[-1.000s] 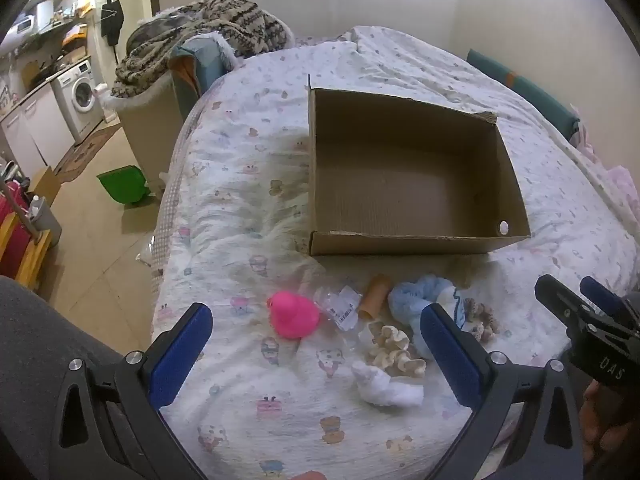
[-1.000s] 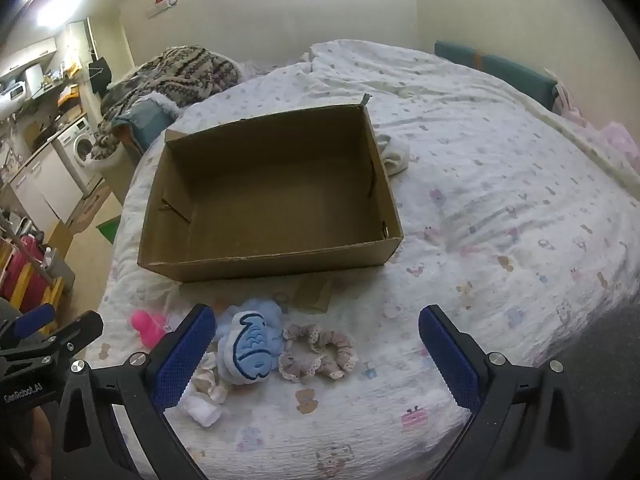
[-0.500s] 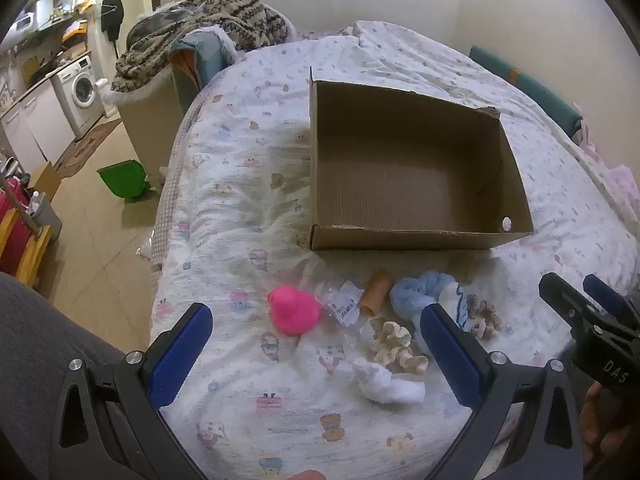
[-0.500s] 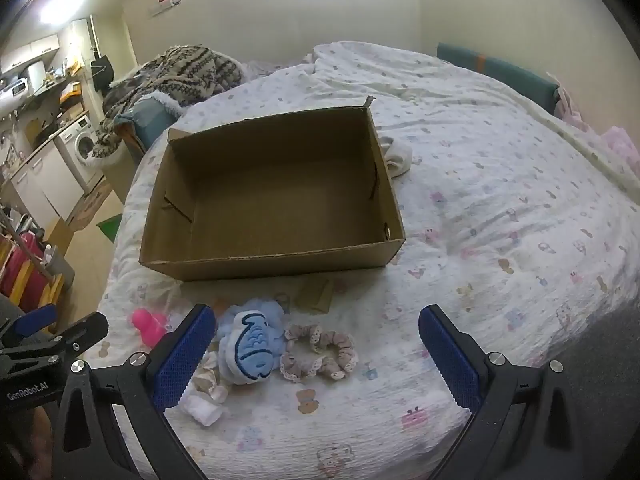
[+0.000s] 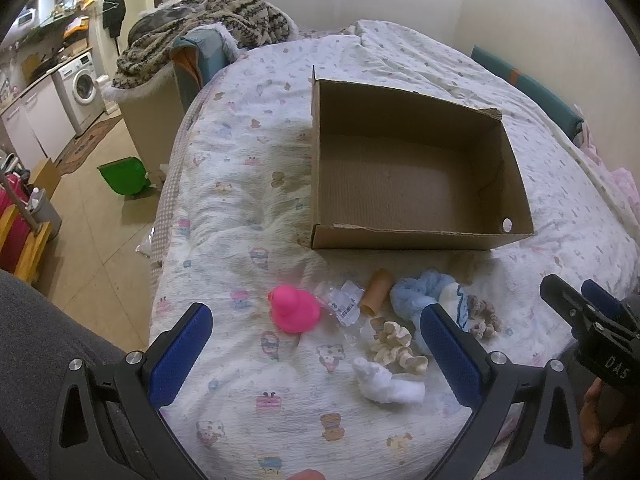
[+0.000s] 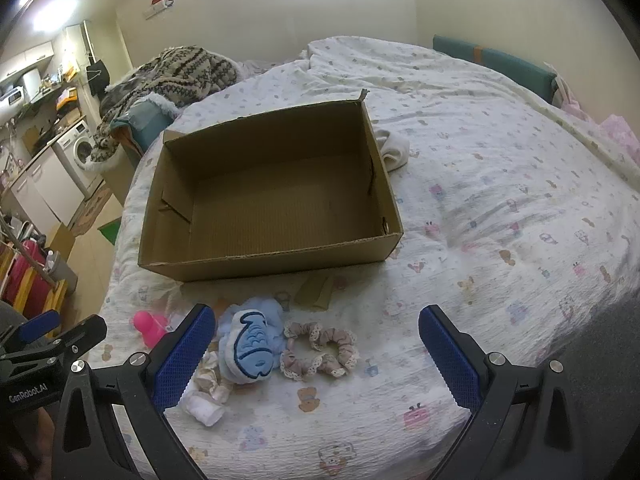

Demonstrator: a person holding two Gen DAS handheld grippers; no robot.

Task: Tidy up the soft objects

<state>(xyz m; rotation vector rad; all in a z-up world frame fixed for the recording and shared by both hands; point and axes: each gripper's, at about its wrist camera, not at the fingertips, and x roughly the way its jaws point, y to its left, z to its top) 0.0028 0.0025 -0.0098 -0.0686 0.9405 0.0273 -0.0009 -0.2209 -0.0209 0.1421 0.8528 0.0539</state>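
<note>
Cardboard box (image 5: 416, 168) sits empty on the bed (image 6: 500, 208); my left gripper (image 5: 316, 354) and right gripper (image 6: 316, 354), fingers wide, hover before the first pick, likely the scrunchie (image 6: 318, 350).

You get dim, warm indoor light; a bright ceiling glare (image 6: 52, 12) sits upper left, fisheye edges bend and darken, and soft shadows fill the brown cardboard box (image 6: 264, 216).

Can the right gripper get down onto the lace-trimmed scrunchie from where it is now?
Probably yes. The right gripper is open, the lace-trimmed scrunchie lies between its fingers' line with nothing over it; only the blue fish plush touches its left end.
</note>
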